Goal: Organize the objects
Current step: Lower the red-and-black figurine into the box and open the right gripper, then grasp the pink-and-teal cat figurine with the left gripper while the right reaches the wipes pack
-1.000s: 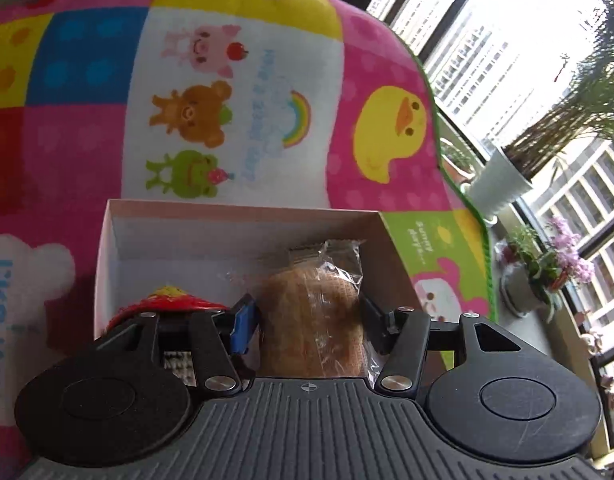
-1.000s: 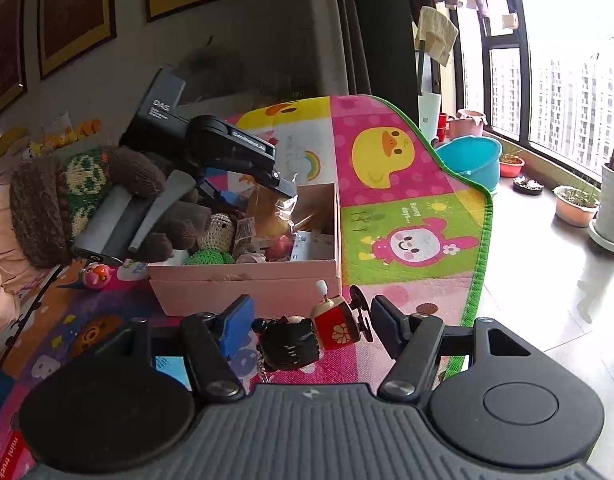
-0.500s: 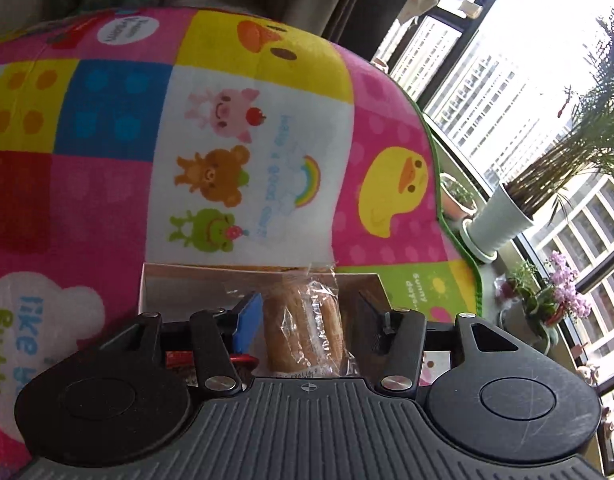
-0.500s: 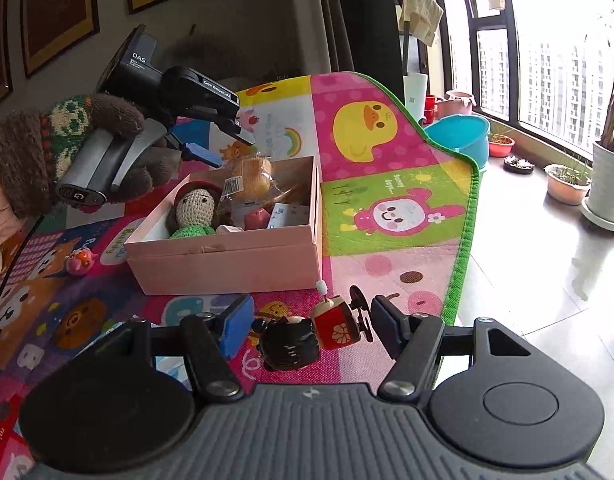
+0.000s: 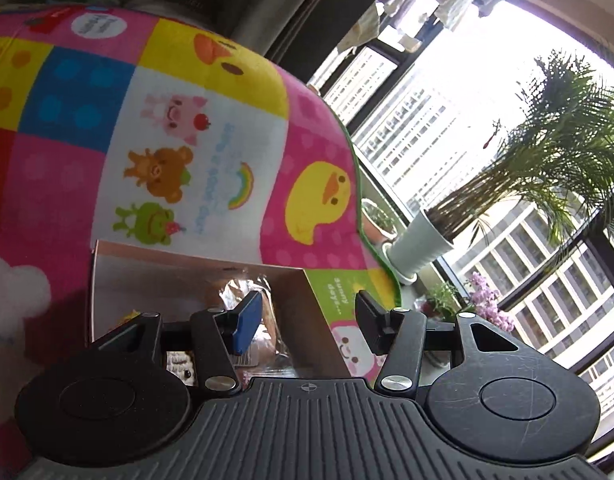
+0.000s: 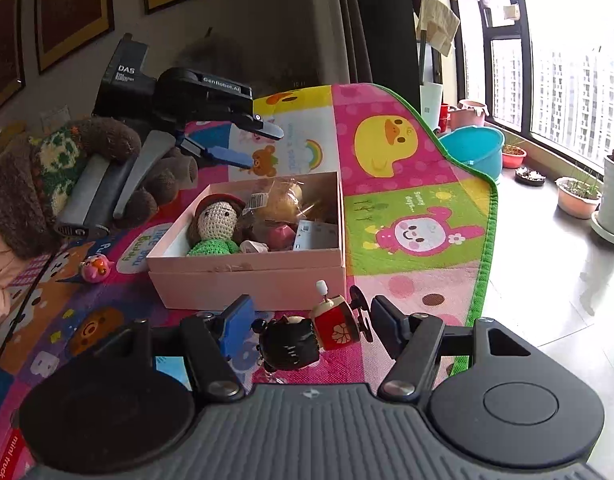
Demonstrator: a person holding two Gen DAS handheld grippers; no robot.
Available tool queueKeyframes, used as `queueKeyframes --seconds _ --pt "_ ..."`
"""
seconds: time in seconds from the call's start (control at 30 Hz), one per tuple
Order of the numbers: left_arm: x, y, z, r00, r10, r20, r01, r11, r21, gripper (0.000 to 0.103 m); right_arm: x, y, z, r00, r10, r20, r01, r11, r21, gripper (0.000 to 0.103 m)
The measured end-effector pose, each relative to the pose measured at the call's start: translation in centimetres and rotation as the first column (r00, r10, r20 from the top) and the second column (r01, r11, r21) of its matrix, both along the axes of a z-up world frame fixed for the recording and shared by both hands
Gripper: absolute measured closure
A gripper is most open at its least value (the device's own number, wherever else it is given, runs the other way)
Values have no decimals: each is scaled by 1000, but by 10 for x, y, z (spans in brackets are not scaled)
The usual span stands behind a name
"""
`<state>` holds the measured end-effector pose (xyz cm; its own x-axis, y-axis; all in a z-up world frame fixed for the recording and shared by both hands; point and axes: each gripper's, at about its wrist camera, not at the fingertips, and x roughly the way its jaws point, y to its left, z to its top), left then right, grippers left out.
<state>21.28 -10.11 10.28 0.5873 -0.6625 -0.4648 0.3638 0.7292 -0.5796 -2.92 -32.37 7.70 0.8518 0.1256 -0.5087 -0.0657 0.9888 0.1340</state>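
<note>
Bright windows (image 6: 563,92), tiled floor (image 6: 555,280), framed pictures (image 6: 67,12).

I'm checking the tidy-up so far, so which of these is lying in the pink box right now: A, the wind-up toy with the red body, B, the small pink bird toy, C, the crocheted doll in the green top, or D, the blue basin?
C: the crocheted doll lies inside the pink box, beside a wrapped bread.
</note>
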Motion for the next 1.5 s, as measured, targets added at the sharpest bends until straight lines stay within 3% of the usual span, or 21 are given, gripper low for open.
queueKeyframes --seconds 0.07,0.13,0.2,0.3,0.37,0.47,0.53,0.57,0.67,0.8,1.0,1.1,1.17,1.33,1.4,1.5 --pt "-31 30 -2 999 13 51 -11 1000 -26 47 5 -2 16 1000 20 25 -20 1000 19 38" --pt "-70 62 -6 993 35 114 -35 999 -3 47 16 -3 35 998 46 50 -48 998 42 38" --pt "-112 88 -14 979 53 197 -77 991 113 47 37 -1 55 996 65 60 -69 995 66 38" --pt "-164 116 -29 962 28 273 -119 940 320 47 82 11 85 995 82 63 -87 992 88 38" --pt "-183 136 -38 965 38 261 -135 922 362 47 118 25 101 995 86 49 -91 989 115 38" --pt "-201 174 -50 976 91 200 -154 931 331 47 169 52 113 997 58 46 -64 990 126 38" --pt "-205 192 -56 977 116 180 -171 930 324 47 201 69 110 998 54 22 -56 990 127 32" --pt "-207 199 -58 976 125 177 -179 927 330 47 214 78 106 999 48 -8 -47 992 115 22" --pt "-205 215 -62 975 145 166 -193 924 330 47 229 94 95 999 17 -50 -13 997 73 21" --pt "-191 228 -61 972 192 135 -223 936 271 47 207 103 91 999 32 -39 -31 999 6 19" --pt "-143 225 -31 965 100 241 -166 947 275 47 132 98 73 992 121 -20 -122 988 -94 9" --pt "-97 229 -33 974 124 191 -168 957 237 47 93 86 45 987 150 -59 -154 985 -78 6" --pt "-68 234 -42 969 203 141 -231 948 221 47 72 78 26 986 145 -78 -150 987 -60 6" --pt "-28 248 -77 959 276 -62 -269 958 100 48 31 55 -22 986 98 -131 -91 994 60 6" --pt "-34 246 -85 968 223 -115 -219 975 48 49 22 48 -33 987 78 -138 -67 994 82 6" --pt "-60 231 -87 989 87 -118 -86 996 15 49 15 43 -40 991 54 -122 -46 997 66 6"
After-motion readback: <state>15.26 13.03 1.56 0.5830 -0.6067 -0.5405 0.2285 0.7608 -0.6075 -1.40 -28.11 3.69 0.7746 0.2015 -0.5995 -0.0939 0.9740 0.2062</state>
